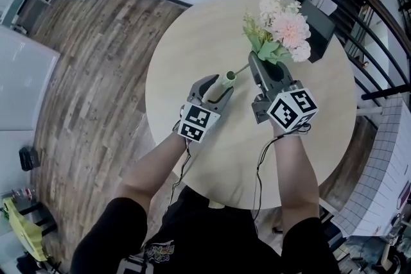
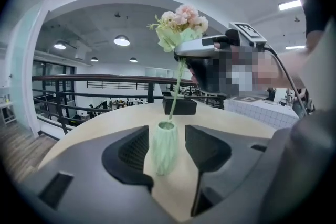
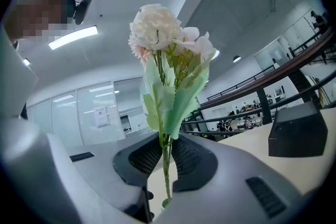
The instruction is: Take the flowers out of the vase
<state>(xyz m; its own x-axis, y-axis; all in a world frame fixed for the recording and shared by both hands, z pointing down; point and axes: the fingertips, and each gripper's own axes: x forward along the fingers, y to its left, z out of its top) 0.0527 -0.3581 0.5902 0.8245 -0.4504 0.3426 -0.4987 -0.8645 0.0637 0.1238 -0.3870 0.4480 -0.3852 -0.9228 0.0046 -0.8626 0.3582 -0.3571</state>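
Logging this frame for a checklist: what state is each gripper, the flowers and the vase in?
flowers: stems clamped, stem end in vase mouth
vase: upright on table
left gripper: open around vase
right gripper: shut on flowers

below me a round pale table [image 1: 192, 29] fills the middle of the head view, with wood-plank floor [image 1: 96, 74] at its left and white tiling [image 1: 379, 163] at lower right. beyond the table's far edge a black railing [image 2: 94, 78] runs; round ceiling lamps [image 2: 121, 40] glow upper left.
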